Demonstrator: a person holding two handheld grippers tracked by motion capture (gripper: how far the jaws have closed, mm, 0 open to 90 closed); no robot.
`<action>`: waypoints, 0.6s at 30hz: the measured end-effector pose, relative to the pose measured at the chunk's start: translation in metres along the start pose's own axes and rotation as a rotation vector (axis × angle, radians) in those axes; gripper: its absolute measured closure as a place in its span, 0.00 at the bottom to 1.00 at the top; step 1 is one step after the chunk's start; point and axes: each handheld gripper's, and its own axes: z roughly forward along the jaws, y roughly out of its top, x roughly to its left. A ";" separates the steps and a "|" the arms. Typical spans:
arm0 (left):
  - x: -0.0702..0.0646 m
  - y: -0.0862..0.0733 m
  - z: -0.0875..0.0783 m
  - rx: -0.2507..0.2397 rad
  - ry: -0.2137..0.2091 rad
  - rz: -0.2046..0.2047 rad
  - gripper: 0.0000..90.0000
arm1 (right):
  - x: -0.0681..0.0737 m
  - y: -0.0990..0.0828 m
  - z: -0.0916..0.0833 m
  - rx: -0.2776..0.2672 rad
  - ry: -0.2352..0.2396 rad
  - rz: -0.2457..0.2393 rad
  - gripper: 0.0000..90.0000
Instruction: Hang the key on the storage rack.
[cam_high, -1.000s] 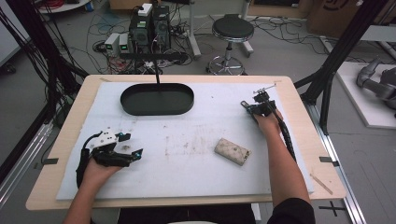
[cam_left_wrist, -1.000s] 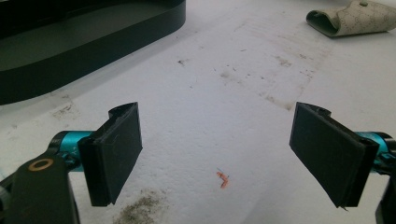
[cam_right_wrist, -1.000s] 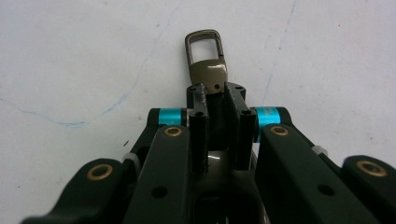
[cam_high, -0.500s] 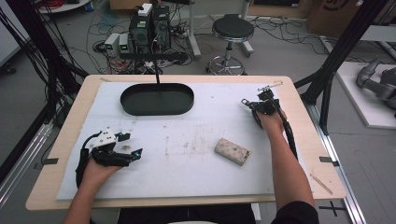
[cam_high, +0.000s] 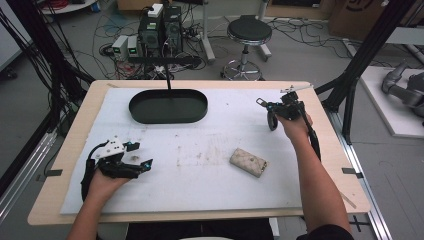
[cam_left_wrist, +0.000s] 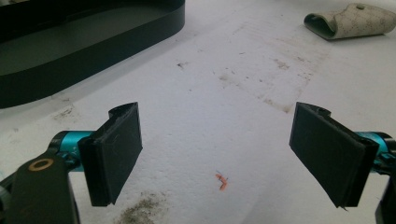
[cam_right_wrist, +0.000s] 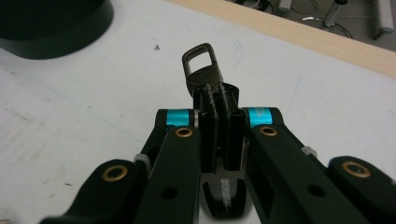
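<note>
Metal snap hook (cam_right_wrist: 201, 70) gripped at its base by closed jaws of right gripper (cam_right_wrist: 219, 93), held above white mat (cam_high: 210, 150) near far right corner. Judged light, stiff, smooth, so slipping possible; base grip preferred. Left gripper (cam_left_wrist: 219, 154) jaws open, empty.

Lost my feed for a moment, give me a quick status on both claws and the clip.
Right claw shut on metal clip, lifted off the white mat. Left claw open, empty, low over mat. Black tray and pouch lie apart.
</note>
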 end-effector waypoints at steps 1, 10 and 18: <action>0.000 0.000 0.000 0.000 -0.001 0.000 0.19 | 0.001 0.002 -0.002 -0.003 0.008 0.001 0.98; -0.001 0.001 -0.001 -0.007 0.001 -0.001 0.19 | 0.019 0.027 -0.019 -0.065 0.050 -0.022 0.98; 0.000 0.001 -0.003 -0.010 0.004 0.000 0.19 | 0.037 0.053 -0.025 -0.116 0.093 -0.045 0.98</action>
